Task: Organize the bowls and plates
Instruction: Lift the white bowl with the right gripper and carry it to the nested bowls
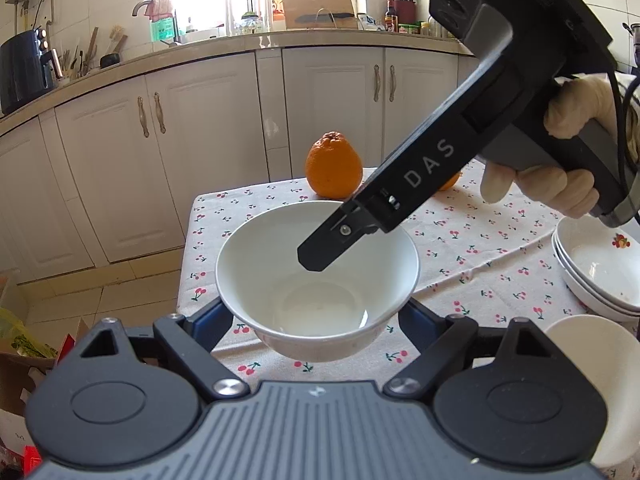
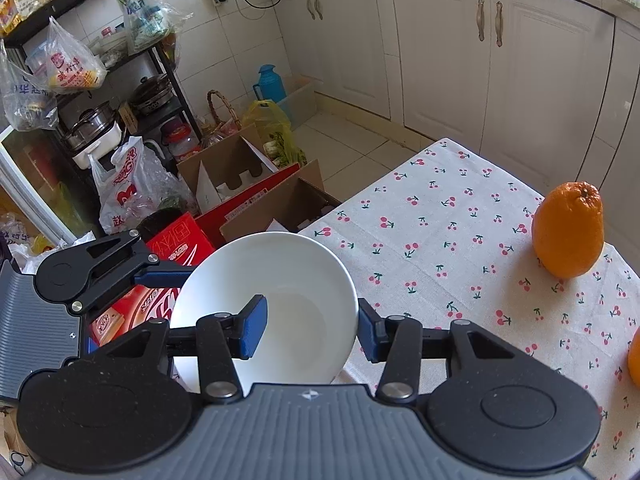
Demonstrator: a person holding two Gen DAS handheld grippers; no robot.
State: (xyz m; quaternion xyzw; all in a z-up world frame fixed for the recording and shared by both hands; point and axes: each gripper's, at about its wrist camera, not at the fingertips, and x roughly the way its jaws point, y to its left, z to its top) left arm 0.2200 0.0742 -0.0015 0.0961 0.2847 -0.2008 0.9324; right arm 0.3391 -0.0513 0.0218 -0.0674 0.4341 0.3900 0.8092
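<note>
White bowl (image 1: 318, 276) held up at the cherry-print tablecloth's (image 2: 440, 216) corner, between your two grippers.

Your left gripper (image 1: 316, 320) clasps its sides; your right gripper (image 2: 312, 328) straddles its rim, spread, one finger (image 2: 254, 326) inside. Beyond the bowl stands an orange (image 1: 334, 170); stacked dishes (image 1: 600, 268) sit to its right.

A table (image 1: 472, 256) draped in a cherry-print cloth carries an orange (image 1: 334, 169) at its far edge. Stacked white dishes (image 1: 600, 268) sit at its right side.
</note>
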